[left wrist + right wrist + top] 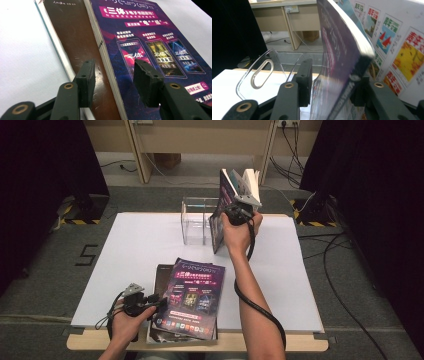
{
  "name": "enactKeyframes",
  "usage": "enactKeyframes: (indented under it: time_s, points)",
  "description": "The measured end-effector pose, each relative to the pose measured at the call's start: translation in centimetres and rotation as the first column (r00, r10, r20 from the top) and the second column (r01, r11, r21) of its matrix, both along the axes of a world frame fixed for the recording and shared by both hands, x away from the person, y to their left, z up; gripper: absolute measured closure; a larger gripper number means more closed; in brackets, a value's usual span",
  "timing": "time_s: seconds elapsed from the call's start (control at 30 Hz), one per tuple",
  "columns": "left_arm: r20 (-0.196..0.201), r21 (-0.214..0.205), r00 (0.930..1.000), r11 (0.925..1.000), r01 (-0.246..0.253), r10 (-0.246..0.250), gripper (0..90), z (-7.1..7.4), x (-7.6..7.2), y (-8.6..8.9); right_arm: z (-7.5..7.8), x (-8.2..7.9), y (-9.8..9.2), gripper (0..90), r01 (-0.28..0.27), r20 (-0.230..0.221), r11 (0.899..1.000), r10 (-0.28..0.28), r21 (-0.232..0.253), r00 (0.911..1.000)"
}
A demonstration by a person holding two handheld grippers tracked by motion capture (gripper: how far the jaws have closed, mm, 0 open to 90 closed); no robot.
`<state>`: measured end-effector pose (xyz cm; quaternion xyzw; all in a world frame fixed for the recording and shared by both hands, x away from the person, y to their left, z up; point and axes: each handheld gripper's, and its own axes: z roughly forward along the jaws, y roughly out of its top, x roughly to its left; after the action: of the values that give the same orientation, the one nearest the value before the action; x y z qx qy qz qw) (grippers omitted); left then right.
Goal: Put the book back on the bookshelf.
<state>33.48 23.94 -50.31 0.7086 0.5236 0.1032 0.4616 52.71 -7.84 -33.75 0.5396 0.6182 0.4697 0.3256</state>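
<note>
White board (140, 250) covers our table, with a clear acrylic stand (196, 220) near its far edge as our landmark. At the stand's right side we hold a purple-covered book (223, 205) upright between the jaws of our right gripper (239, 212); the jaws stand apart and whether they still press it we cannot tell. Well short of the stand, at the near edge, our left gripper (159, 304) rests with jaws wide over the edge of a purple book (192, 297) stacked on a brown one (77, 42).
</note>
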Motion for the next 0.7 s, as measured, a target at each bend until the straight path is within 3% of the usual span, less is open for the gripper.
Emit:
enactKeyframes:
  time_s: [0.7]
  points:
    - [0.001, 0.002, 1.0000, 1.0000, -0.001, 0.001, 51.7, 0.0, 0.0, -0.1, -0.5, -1.4, -0.3, 59.2, -0.020, -0.015, 1.000, 0.020, -0.007, 0.9997]
